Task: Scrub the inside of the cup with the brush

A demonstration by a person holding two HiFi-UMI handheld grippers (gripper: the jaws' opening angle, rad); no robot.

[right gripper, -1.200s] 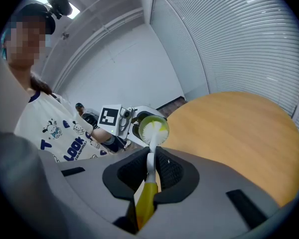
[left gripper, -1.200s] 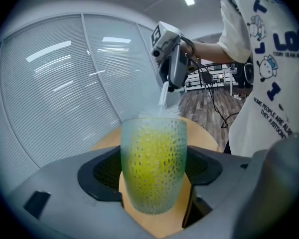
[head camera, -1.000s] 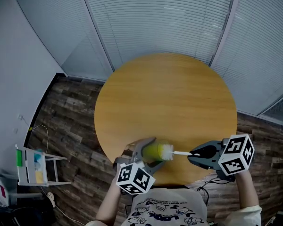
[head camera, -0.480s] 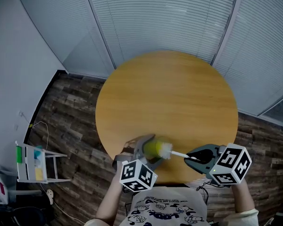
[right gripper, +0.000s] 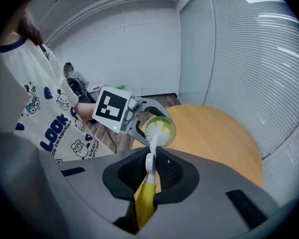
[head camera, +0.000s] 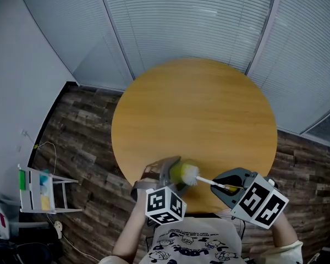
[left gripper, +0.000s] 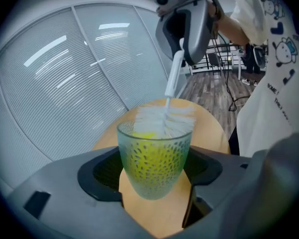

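Yellow-green dimpled glass cup (left gripper: 154, 156) sits clamped between the jaws of the left gripper (left gripper: 154, 185), tipped over the near edge of the round wooden table (head camera: 198, 109). Right of the cup, the right gripper (right gripper: 148, 180) pinches the brush (right gripper: 150, 158) by its yellow handle. The shaft points leftward at the cup's mouth, with the white bristles at the rim, seemingly partly inside.

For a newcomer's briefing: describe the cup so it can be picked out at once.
Start at the round wooden table; above its near edge, the left gripper clamps the cup. It is a translucent tumbler with a dotted pattern, yellow-green inside, with a white bristle brush in its mouth.
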